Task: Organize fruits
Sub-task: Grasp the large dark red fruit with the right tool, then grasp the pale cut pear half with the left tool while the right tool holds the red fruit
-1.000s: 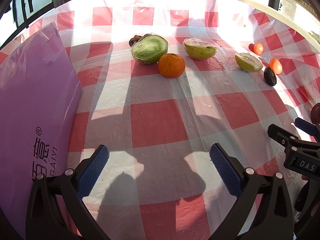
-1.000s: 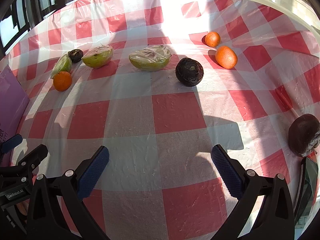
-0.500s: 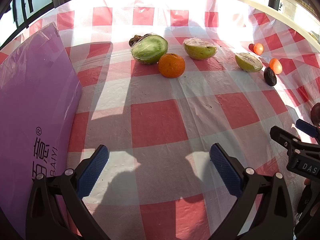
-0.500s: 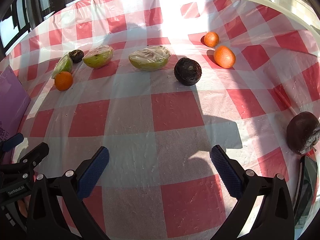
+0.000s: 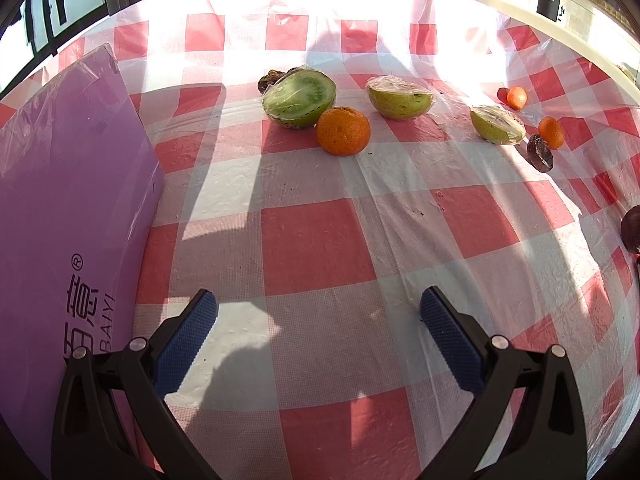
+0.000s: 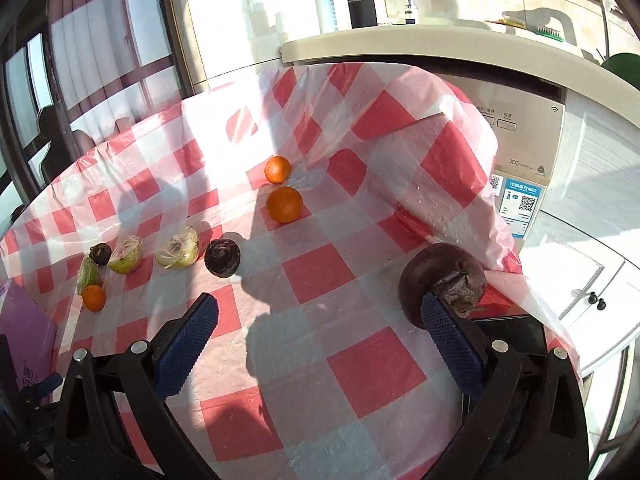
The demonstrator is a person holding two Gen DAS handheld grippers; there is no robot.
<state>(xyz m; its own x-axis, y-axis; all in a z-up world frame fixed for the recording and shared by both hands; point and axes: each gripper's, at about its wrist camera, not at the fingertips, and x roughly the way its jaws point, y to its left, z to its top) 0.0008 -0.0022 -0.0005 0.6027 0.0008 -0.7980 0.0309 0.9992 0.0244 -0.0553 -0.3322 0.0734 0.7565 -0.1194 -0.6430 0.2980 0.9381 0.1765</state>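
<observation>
Zero fruit sorted — all scattered beyond purple board (image 5: 68,216) | left gripper (image 5: 316,322), right gripper (image 6: 318,322) spread wide, empty — dark fruit (image 6: 442,280) nearest

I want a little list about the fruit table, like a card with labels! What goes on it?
surface: red-and-white checked tablecloth
oranges: three, one big orange beside a wrapped green fruit half, two small ones farther away
wrapped halves: three, in plastic film
dark round fruits: three; the nearest dark fruit sits just past the right claw
left claw: open, holding nothing
right claw: open, holding nothing
purple board: at the left edge
</observation>
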